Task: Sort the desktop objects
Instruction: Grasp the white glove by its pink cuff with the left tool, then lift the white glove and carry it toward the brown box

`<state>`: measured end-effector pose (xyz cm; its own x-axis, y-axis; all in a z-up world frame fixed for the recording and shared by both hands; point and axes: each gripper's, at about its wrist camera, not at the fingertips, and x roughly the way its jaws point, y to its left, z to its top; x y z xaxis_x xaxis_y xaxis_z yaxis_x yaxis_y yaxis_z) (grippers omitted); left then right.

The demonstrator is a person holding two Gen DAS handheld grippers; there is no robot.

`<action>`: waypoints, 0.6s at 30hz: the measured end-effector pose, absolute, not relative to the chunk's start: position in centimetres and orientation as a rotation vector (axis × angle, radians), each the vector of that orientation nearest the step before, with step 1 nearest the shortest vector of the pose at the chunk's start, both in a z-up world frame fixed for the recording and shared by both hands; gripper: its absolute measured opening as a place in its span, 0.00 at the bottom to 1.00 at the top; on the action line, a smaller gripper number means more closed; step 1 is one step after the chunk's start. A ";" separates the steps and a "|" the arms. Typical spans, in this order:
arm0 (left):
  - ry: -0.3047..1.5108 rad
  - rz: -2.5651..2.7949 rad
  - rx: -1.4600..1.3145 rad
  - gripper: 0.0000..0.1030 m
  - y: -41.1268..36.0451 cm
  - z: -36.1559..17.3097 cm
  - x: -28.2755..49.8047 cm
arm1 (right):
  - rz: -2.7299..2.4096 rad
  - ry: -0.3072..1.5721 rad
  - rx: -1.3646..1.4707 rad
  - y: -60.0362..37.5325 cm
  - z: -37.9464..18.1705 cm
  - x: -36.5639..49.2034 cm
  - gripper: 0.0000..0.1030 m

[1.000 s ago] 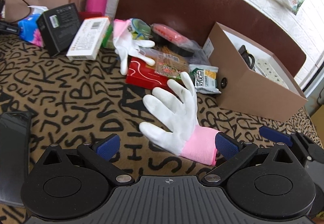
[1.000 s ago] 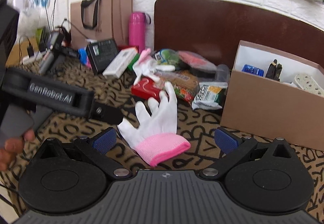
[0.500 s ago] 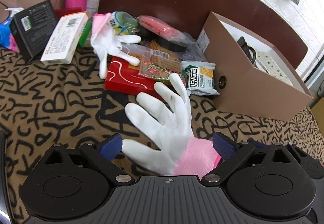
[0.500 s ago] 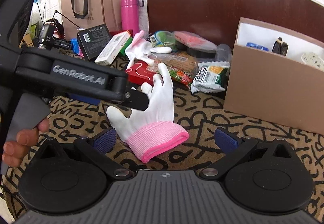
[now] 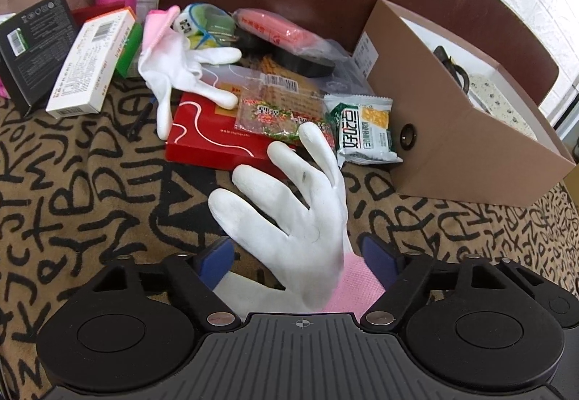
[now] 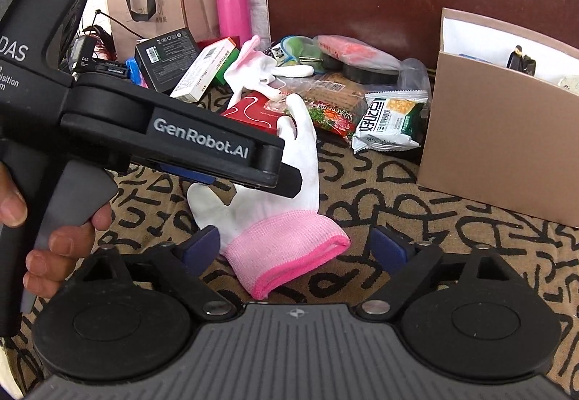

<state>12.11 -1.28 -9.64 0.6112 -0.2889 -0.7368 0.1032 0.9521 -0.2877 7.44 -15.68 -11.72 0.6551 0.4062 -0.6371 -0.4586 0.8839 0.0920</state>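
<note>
Desktop clutter lay on a letter-patterned cloth (image 5: 79, 204), with an open brown cardboard box (image 5: 466, 147) at the right as the largest item. Beside it sat a flat red box (image 5: 202, 139), a white carton (image 5: 90, 63), a pink bottle (image 6: 233, 7) and a green snack packet (image 5: 365, 128). A white glove with a pink cuff (image 5: 307, 219) lay on the cloth in front of the red box. The left gripper (image 5: 298, 264) was spread wide, its blue pads on either side of the glove's palm without pinching it. The right gripper (image 6: 295, 248) was likewise unclenched, straddling the pink cuff. A second white glove (image 5: 181, 67) was draped over the red box.
</note>
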 end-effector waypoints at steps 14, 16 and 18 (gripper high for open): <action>0.920 -0.246 -0.178 0.31 -1.8 -10.4 13.0 | 0.504 0.734 -0.090 -15.0 -12.3 8.4 0.50; 0.919 -0.252 -0.163 0.27 -2.0 -10.4 12.9 | 0.510 0.732 -0.093 -14.9 -12.3 8.4 0.43; 0.920 -0.264 -0.153 0.13 -2.3 -10.4 12.9 | 0.521 0.733 -0.096 -14.7 -12.2 8.4 0.36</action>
<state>12.92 -2.27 -10.43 0.5763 -0.2896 -0.7642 0.1599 0.9570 -0.2421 8.42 -14.71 -12.19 0.6228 0.4197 -0.6603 -0.4855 0.8691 0.0946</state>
